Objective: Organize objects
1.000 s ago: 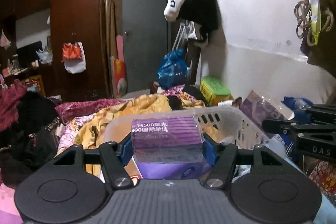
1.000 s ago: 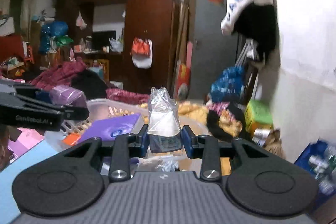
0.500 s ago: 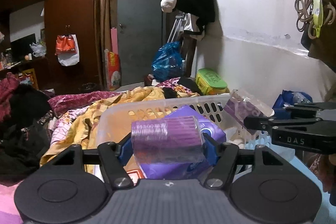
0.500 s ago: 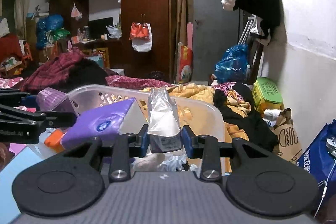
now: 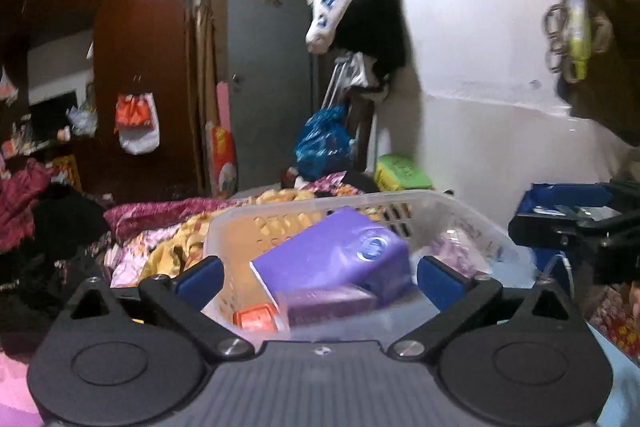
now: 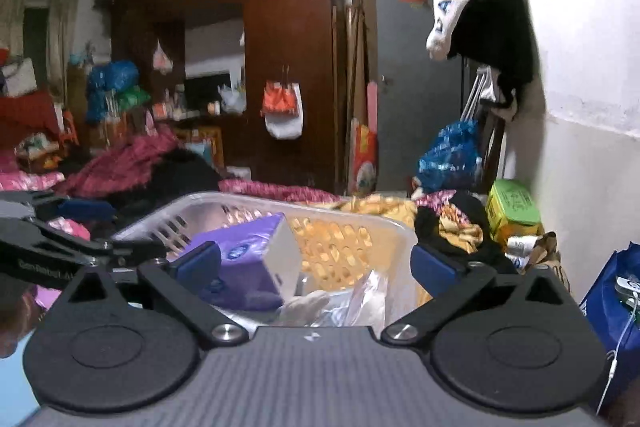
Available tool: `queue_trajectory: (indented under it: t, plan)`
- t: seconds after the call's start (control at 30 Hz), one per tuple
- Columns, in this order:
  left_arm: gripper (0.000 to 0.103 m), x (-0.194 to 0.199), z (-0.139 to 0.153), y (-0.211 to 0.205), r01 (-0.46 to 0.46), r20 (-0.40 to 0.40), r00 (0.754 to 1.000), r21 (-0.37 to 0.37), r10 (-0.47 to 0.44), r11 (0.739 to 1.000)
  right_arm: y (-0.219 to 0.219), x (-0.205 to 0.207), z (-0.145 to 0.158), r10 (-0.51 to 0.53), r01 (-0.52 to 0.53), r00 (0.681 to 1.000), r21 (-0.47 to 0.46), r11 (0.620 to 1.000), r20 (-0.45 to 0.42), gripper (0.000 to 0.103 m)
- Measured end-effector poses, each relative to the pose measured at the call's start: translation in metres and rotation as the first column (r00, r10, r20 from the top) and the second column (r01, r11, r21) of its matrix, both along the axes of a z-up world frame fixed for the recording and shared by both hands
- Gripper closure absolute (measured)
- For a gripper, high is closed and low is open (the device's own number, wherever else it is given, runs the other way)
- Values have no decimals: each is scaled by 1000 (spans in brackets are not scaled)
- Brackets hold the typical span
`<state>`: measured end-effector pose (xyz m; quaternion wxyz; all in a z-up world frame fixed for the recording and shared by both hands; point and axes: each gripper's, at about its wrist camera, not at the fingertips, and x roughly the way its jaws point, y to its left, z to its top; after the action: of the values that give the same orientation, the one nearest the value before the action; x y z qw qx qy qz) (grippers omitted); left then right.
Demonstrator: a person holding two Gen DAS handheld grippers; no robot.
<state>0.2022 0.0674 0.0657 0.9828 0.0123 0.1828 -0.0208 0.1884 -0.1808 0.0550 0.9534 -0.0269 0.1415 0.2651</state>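
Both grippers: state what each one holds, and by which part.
Nothing is held. The left gripper and right gripper have just opened wide; the small purple wrapped box and clear plastic packet lie loose in the translucent white plastic basket.

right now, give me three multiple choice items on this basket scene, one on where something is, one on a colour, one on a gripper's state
1. Where does the big purple pack lie?
A. inside the white plastic basket
B. on the wardrobe shelf
C. hanging on the grey door

2. What colour is the small box beside the purple roll pack in the basket?
A. green
B. orange
C. black

3. How does the left gripper stand?
A. shut on the roll pack
B. shut on nothing
C. open, holding nothing

Answers: 1 A, the big purple pack leans within the walls of the white plastic basket. 2 B, the small box next to the purple roll pack is orange. 3 C, the left gripper has just opened; its blue pads are wide apart and touch nothing.
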Motion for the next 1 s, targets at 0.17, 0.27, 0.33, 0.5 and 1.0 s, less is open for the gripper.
queue_trajectory:
  t: [0.17,0.27,0.33,0.5,1.0]
  plan:
    - [0,-59,8,-9,37,48,998,-14,-37,999,-21,-48,-3,-50,47,998,60,997,43,0]
    - [0,-97,10,-19,26,89,996,-6,-25,1000,-34,-79,0,-23,22,1000,52,998,12,0]
    - [0,-120,13,-27,27,105,994,3,-27,1000,-41,-100,4,5,-5,1000,27,1000,0,0]
    - [0,-193,5,-48,-15,236,972,12,12,1000,-62,-143,-1,54,-54,999,104,993,7,0]
    - [0,-203,-25,-54,-58,83,995,-24,59,998,-48,-146,-19,-34,34,999,41,999,-4,0]
